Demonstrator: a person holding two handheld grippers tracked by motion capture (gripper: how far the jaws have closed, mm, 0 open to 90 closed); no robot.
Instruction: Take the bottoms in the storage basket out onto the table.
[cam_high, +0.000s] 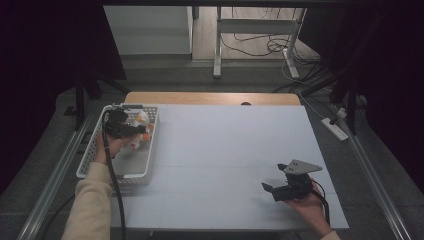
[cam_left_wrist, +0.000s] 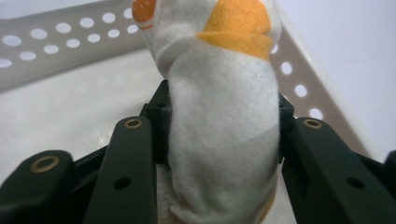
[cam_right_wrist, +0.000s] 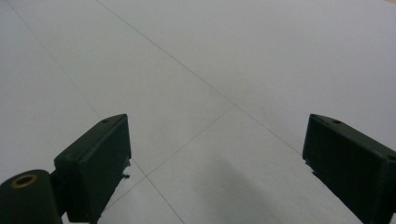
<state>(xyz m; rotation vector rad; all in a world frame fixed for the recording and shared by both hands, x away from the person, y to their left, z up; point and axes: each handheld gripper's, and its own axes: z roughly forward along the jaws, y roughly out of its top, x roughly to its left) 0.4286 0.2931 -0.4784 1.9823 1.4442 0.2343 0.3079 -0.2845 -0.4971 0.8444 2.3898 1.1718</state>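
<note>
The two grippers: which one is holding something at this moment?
The left gripper, over the white basket, is shut on a white and orange sock. The right gripper stands open above the bare table.

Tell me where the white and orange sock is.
The white and orange sock is clamped in the left hand-held gripper, over the perforated basket at the table's left edge.

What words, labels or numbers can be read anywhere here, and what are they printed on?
None can be read. The white and orange sock clamped in the left gripper bears colour patches, no lettering. The perforated white basket, the white table top and the open right gripper carry no print.
</note>
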